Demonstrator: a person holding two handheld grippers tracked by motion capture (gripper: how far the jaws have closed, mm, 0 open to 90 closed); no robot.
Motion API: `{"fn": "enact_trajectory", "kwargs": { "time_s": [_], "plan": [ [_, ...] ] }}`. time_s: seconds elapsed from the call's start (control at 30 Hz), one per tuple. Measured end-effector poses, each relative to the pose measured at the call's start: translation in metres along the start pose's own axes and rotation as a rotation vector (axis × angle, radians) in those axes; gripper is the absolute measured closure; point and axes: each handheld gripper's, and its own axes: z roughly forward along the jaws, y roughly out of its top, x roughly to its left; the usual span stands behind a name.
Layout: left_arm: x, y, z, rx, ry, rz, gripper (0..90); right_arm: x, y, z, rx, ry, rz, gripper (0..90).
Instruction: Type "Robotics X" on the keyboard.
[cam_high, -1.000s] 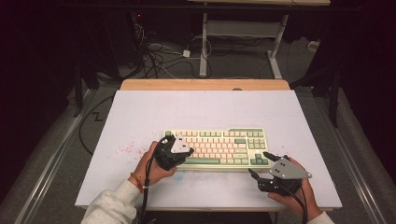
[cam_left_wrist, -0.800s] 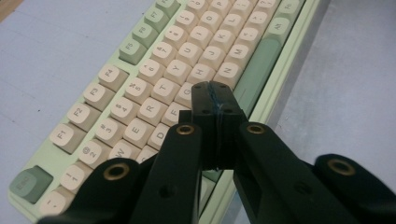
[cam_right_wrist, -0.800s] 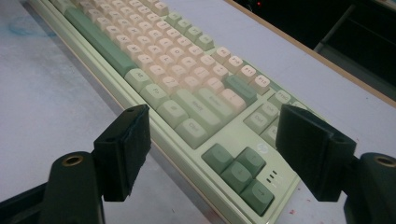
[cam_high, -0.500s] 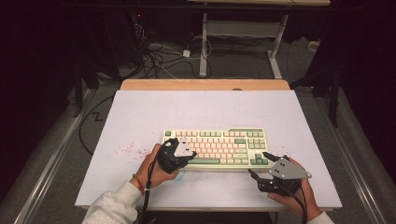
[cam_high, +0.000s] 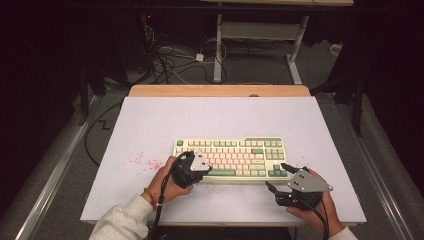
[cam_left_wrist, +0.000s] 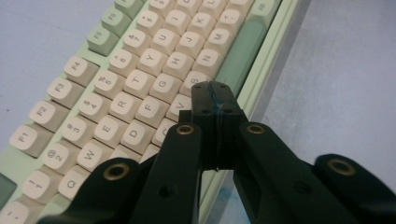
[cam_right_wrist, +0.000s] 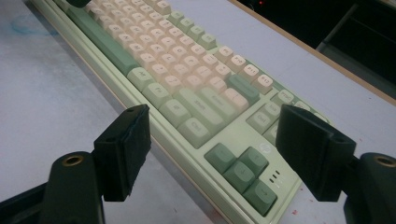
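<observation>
Our left gripper (cam_left_wrist: 215, 100), jaws pressed together and empty, hovers mid-frame over the V key (cam_left_wrist: 179, 103) of the cream-and-green plastic keyboard (cam_high: 230, 159); our right gripper (cam_right_wrist: 212, 154) gapes wide.

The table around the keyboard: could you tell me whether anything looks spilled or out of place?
Yes: red specks are scattered on the white table left of the keyboard, near the left hand-held gripper, like dried splatter or stains. The keyboard itself lies square and looks intact.
</observation>
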Motion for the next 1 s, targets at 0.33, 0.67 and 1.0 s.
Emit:
{"fn": "enact_trajectory", "kwargs": {
  "time_s": [0.33, 0.67, 1.0],
  "plan": [
    [0.0044, -0.0024, 0.0053, 0.021, 0.001, -0.006, 87.4, 0.0004, -0.0004, 0.0007, 0.002, 0.006, 0.001, 26.6],
    [0.0048, -0.0029, 0.0070, 0.030, 0.002, -0.004, 87.4, 0.0006, -0.0006, 0.0009, 0.003, 0.007, -0.001, 26.7],
    [0.0055, -0.0027, 0.0067, 0.031, 0.001, -0.003, 87.2, 0.0009, -0.0007, 0.0009, 0.005, 0.007, -0.003, 26.7]
  ]
}}
